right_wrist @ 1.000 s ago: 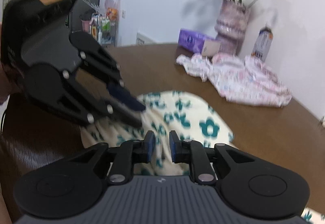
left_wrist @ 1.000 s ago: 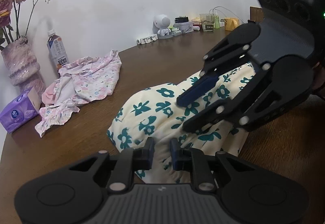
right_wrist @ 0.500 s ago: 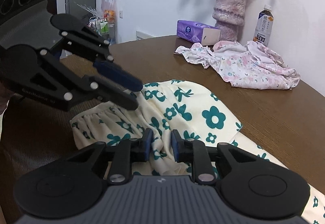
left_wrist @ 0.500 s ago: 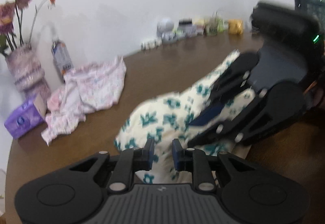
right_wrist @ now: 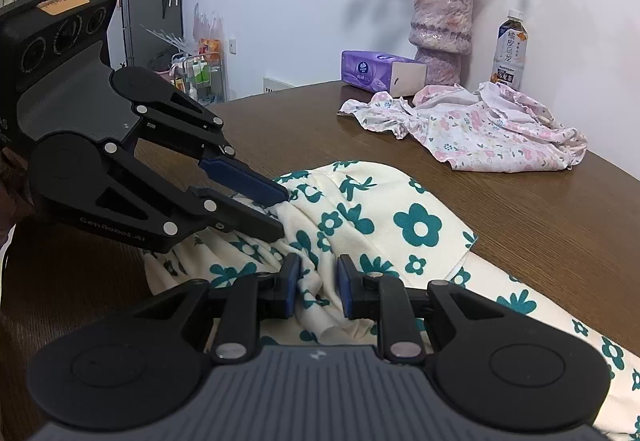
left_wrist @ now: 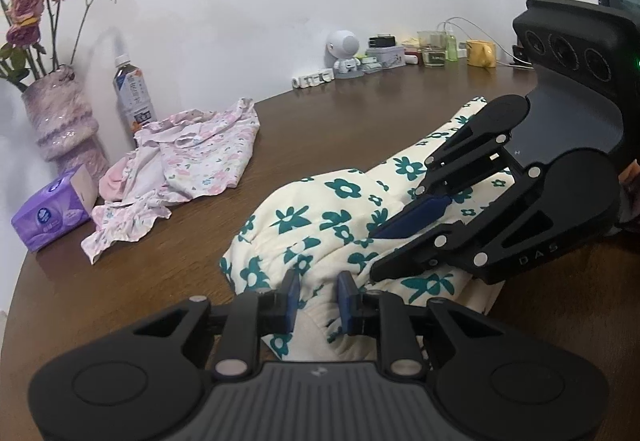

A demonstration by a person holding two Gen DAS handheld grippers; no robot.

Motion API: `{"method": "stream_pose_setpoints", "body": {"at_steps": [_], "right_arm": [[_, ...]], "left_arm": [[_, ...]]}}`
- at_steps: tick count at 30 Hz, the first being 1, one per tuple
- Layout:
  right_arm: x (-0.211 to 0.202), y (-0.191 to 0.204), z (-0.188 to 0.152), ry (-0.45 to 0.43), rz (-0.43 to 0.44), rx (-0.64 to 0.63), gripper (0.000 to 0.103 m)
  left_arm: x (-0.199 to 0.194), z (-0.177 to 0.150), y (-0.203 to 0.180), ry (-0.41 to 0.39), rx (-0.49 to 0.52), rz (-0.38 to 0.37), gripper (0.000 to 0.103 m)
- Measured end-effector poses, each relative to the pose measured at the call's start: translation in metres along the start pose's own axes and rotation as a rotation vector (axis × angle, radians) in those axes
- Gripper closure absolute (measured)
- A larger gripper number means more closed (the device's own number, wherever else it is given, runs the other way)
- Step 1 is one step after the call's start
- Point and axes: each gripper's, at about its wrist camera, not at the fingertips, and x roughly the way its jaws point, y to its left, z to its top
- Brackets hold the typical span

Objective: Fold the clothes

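A cream garment with teal flowers (left_wrist: 320, 209) lies bunched on the brown wooden table (left_wrist: 340, 121). My left gripper (left_wrist: 318, 297) is shut on a fold of it at the near edge. My right gripper (left_wrist: 374, 253) comes in from the right and pinches the same garment a little farther along. In the right wrist view the right gripper (right_wrist: 318, 281) grips gathered cream garment (right_wrist: 400, 217) fabric, and the left gripper (right_wrist: 282, 211) pinches a bunched ridge just left of it. A pink floral garment (left_wrist: 192, 161) (right_wrist: 480, 125) lies crumpled apart, toward the vase.
A purple vase of dried roses (left_wrist: 64, 121), a drink bottle (left_wrist: 134, 97) and a purple tissue box (left_wrist: 52, 213) stand by the pink garment. A white figurine (left_wrist: 344, 53), jars and a yellow mug (left_wrist: 480, 53) line the far wall. A fridge (right_wrist: 152, 1) stands beyond the table.
Both grippers keep their hold on the cream garment and stay close together. The right gripper sits slightly lower in the left wrist view, and the fabric's folds have shifted.
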Motion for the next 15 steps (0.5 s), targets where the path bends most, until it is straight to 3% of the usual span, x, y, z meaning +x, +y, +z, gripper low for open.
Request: {"method": "stream_pose_setpoints", "body": {"at_steps": [15], "right_arm": [[0.0, 0.0021, 0.0001, -0.002, -0.007, -0.006, 0.083]], "left_arm": [[-0.0007, -0.0018, -0.0035, -0.013, -0.018, 0.023, 0.085]]}}
